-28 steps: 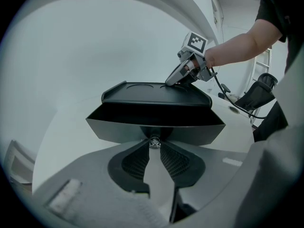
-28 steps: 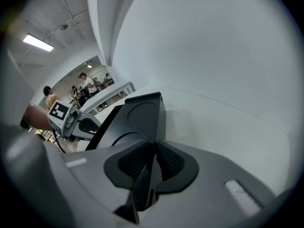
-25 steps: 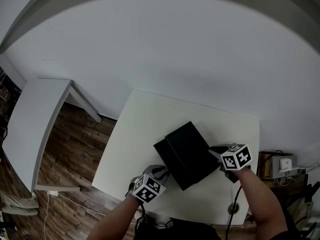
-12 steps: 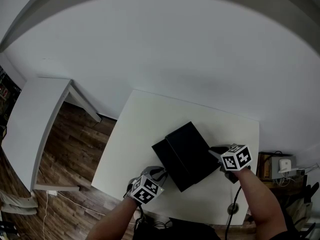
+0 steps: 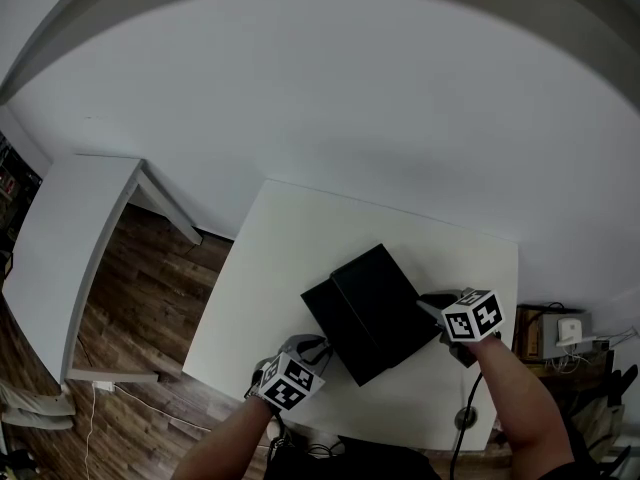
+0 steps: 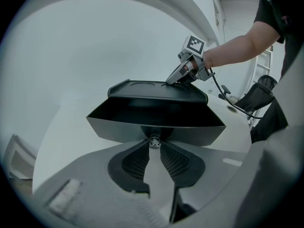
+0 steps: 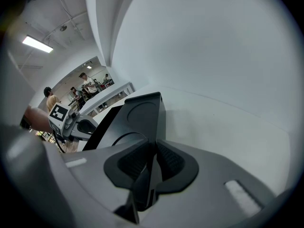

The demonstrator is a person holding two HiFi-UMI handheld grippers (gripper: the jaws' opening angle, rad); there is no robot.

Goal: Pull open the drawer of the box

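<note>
Movement first: in the head view the drawer (image 5: 322, 316) stands slightly further out of the box (image 5: 385, 298) than a second ago, toward seven o'clock, so we judge the pull under way. The box sits on the table (image 5: 290, 238), at five o'clock from centre. Only the left gripper view shows the left gripper (image 6: 154, 145) clamped on the drawer's knob (image 6: 153, 141). Only the right gripper view shows the right gripper (image 7: 154, 150) pinching the box's edge.
</note>
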